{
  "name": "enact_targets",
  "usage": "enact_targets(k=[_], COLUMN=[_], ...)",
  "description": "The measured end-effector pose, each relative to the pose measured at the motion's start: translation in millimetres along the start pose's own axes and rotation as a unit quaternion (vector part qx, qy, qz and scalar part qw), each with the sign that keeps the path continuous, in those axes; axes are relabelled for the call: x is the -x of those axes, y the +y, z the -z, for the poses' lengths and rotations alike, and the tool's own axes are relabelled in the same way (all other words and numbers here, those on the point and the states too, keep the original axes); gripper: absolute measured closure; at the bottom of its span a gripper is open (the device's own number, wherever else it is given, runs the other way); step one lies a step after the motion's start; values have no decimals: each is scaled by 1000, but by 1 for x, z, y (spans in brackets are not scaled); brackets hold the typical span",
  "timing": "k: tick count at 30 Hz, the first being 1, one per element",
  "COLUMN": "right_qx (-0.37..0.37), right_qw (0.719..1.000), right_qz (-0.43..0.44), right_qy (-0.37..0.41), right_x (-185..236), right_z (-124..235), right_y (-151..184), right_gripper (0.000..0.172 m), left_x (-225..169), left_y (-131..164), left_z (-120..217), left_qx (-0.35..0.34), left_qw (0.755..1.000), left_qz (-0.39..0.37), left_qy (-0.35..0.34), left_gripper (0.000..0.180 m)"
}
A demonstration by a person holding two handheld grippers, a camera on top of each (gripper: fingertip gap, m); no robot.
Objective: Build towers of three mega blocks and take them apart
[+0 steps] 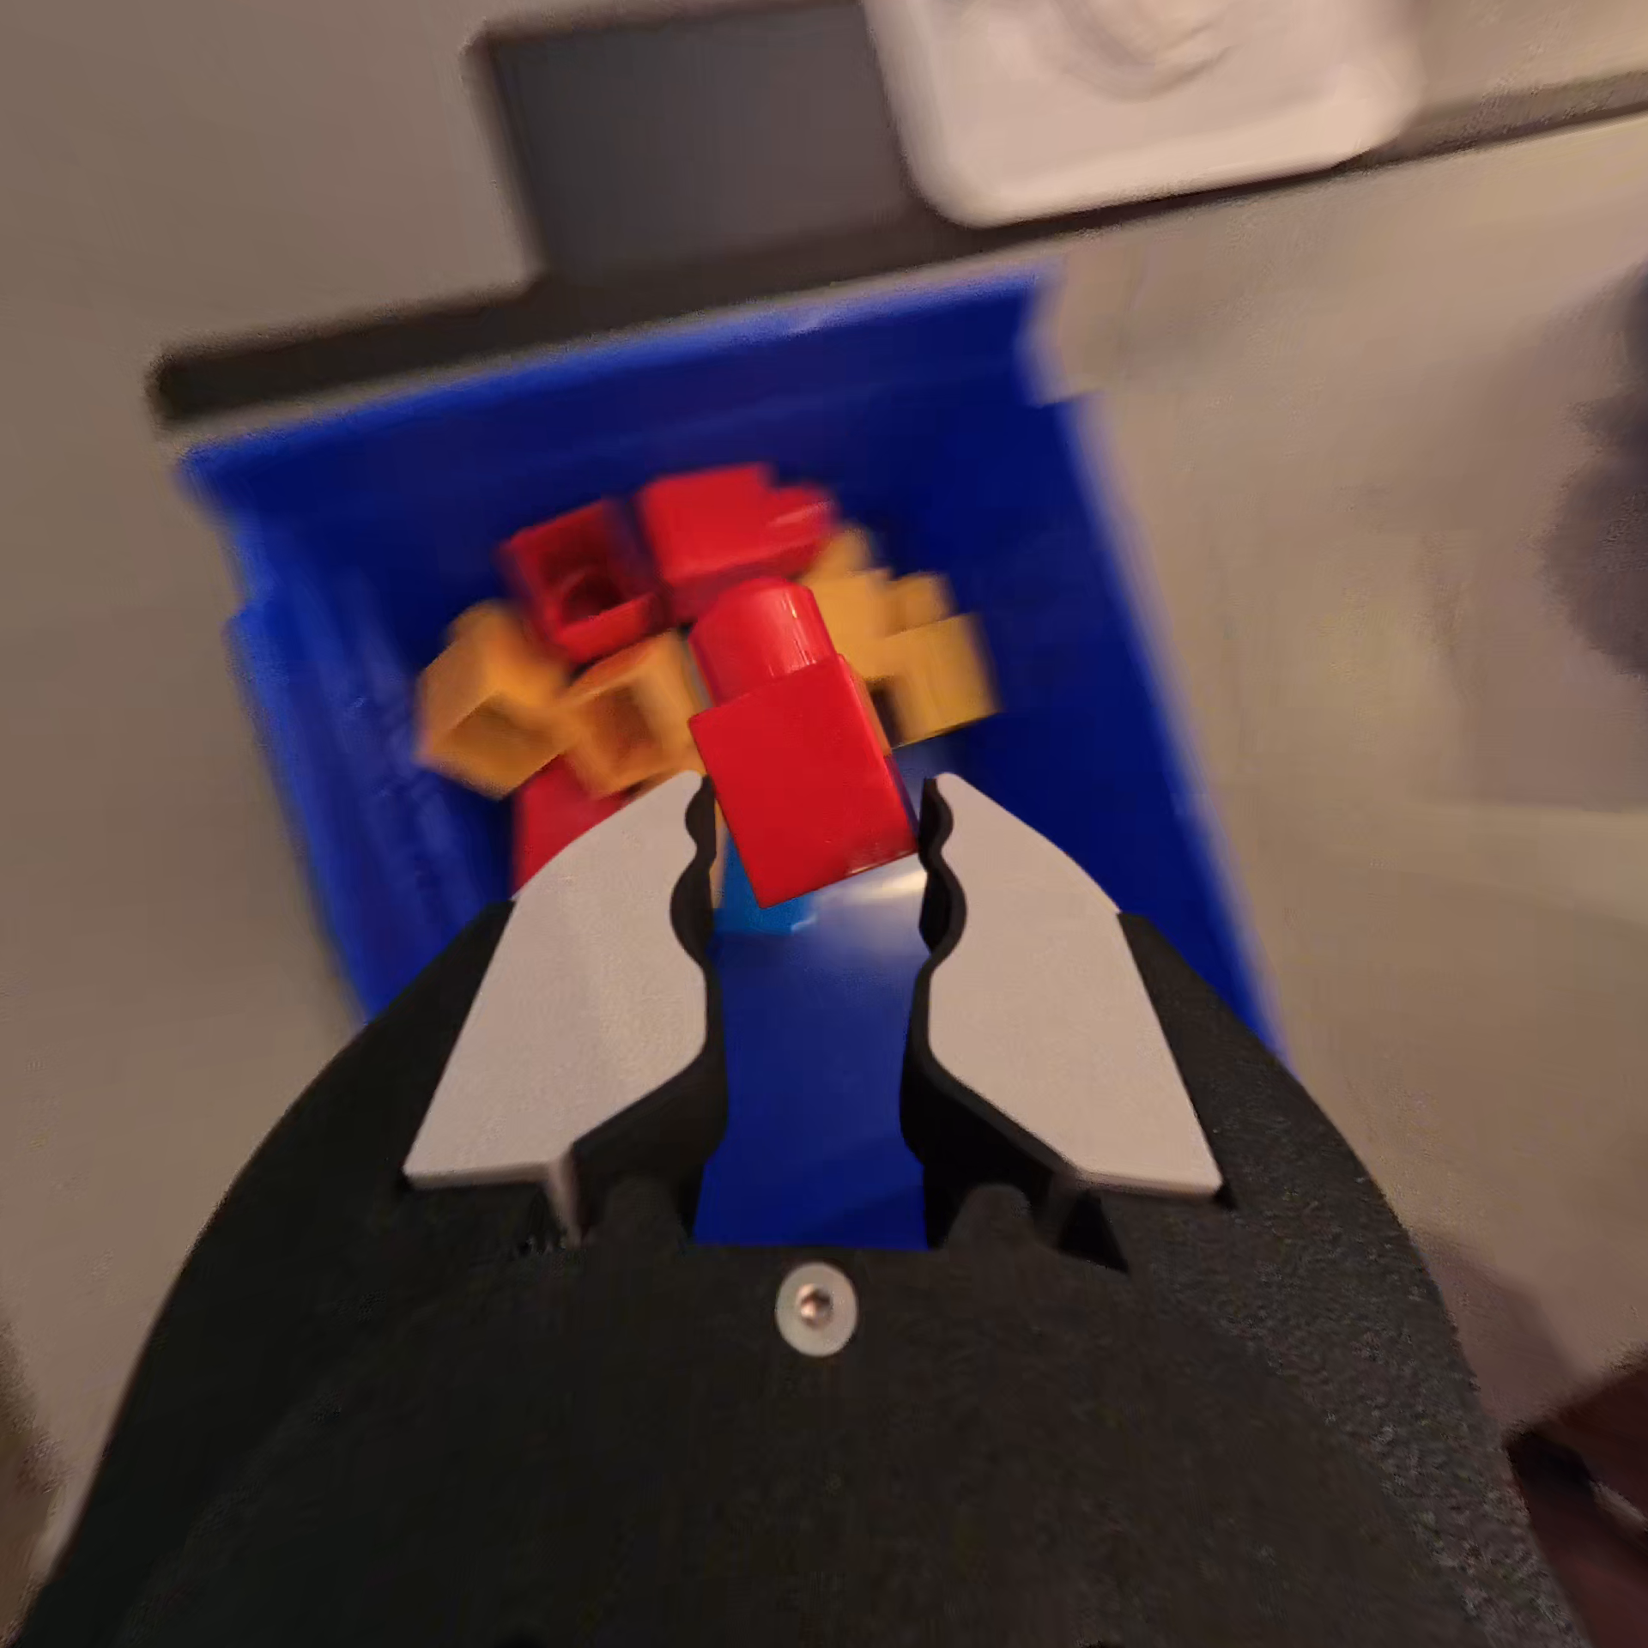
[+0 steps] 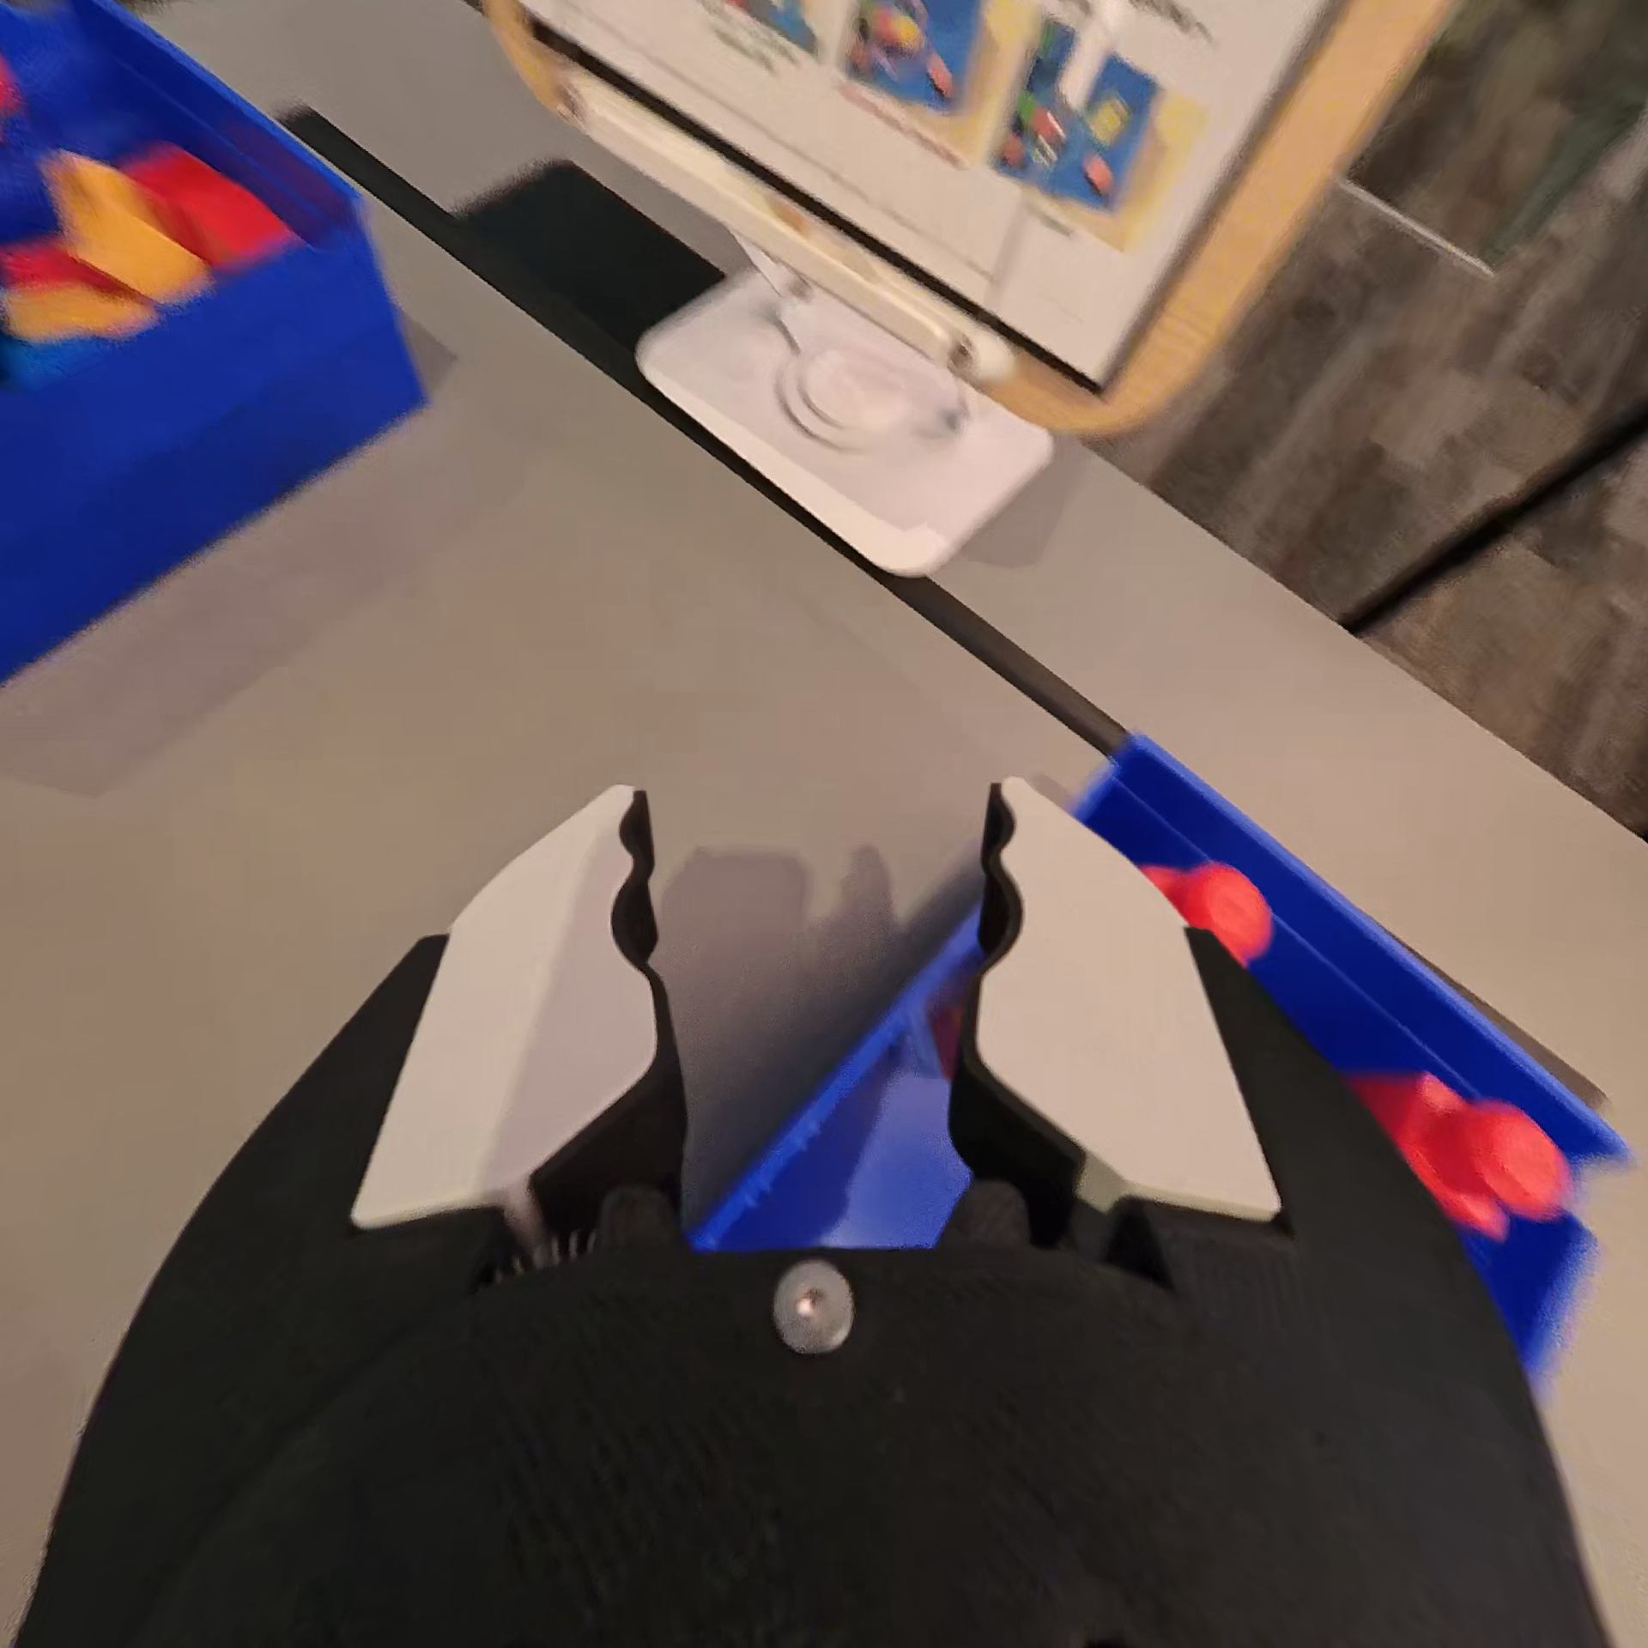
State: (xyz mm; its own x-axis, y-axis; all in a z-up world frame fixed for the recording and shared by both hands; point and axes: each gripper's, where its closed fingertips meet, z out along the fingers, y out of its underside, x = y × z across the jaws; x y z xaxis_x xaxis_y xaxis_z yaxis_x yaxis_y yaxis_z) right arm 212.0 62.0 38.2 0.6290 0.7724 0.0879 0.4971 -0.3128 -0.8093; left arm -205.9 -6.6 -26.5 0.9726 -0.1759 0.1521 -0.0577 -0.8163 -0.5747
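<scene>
In the left wrist view, my left gripper (image 1: pixel 816 803) is shut on a red mega block (image 1: pixel 803 767), with both pads against its sides. The block is tilted, its stud pointing away and up. I hold it over a blue bin (image 1: pixel 1070 624) that contains a pile of red blocks (image 1: pixel 704 535) and yellow blocks (image 1: pixel 535 713). In the right wrist view, my right gripper (image 2: pixel 816 803) is open and empty above the grey table (image 2: pixel 446 713). It is at the near left wall of a second blue bin (image 2: pixel 1338 963) holding red blocks (image 2: pixel 1222 901).
The first bin also shows at the upper left of the right wrist view (image 2: pixel 223 374). A framed screen on a white stand (image 2: pixel 847 401) sits at the table's far edge. A dark strip (image 2: pixel 981 624) runs along that edge. The views are motion-blurred. About 45 centimetres separates my left fingertips from my right.
</scene>
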Motion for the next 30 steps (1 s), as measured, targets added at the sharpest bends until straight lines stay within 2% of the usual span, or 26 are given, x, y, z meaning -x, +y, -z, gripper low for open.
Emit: enact_targets(k=[1, 3, 5, 7, 10, 13, 16, 19, 21, 22, 24, 27, 28, 30], right_qx=[-36, -134, -226, -268, -285, -303, -274, -270, -269, -270, -281, -280, -284, -298], right_qw=[998, 976, 920, 861, 813, 775, 760, 739, 737, 736, 721, 722, 724, 721], right_qz=[0, -15, -60, -106, -149, -185, -198, -210, -212, -208, -206, -209, -212, -218], right_qy=[-43, -173, -316, -418, -485, -523, -555, -581, -583, -585, -599, -598, -592, -586], right_x=[18, 67, 115, 148, 174, 184, 197, 204, 207, 208, 208, 205, 202, 189], right_z=[-3, -3, 8, 15, 10, 9, 3, 5, 2, 2, 7, 5, 5, 10], right_y=[-14, -48, -79, -93, -98, -101, -96, -95, -94, -93, -93, -93, -93, -96], right_gripper=[101, 103, 105, 109, 108, 109, 109, 108, 109, 113, 136, 136, 136, 136], left_x=[-29, -87, -144, -194, -243, -264, -277, -282, -284, -285, -283, -283, -281, -259], left_y=[-12, -30, -37, -38, -30, -29, -30, -27, -28, -29, -29, -29, -28, -31], left_z=[11, 35, 56, 73, 83, 83, 85, 78, 77, 77, 71, 70, 70, 70], left_qx=[-37, -102, -147, -184, -208, -222, -242, -227, -229, -228, -221, -217, -212, -210], left_qw=[997, 978, 944, 905, 867, 857, 845, 847, 846, 846, 852, 853, 853, 870], left_qz=[-28, -96, -166, -232, -291, -311, -312, -313, -306, -301, -297, -289, -296, -310], left_qy=[57, 156, 242, 306, 349, 345, 360, 364, 371, 376, 371, 378, 374, 320], left_gripper=[137, 137, 137, 137, 137, 137, 138, 138, 138, 138, 137, 136, 132, 119])
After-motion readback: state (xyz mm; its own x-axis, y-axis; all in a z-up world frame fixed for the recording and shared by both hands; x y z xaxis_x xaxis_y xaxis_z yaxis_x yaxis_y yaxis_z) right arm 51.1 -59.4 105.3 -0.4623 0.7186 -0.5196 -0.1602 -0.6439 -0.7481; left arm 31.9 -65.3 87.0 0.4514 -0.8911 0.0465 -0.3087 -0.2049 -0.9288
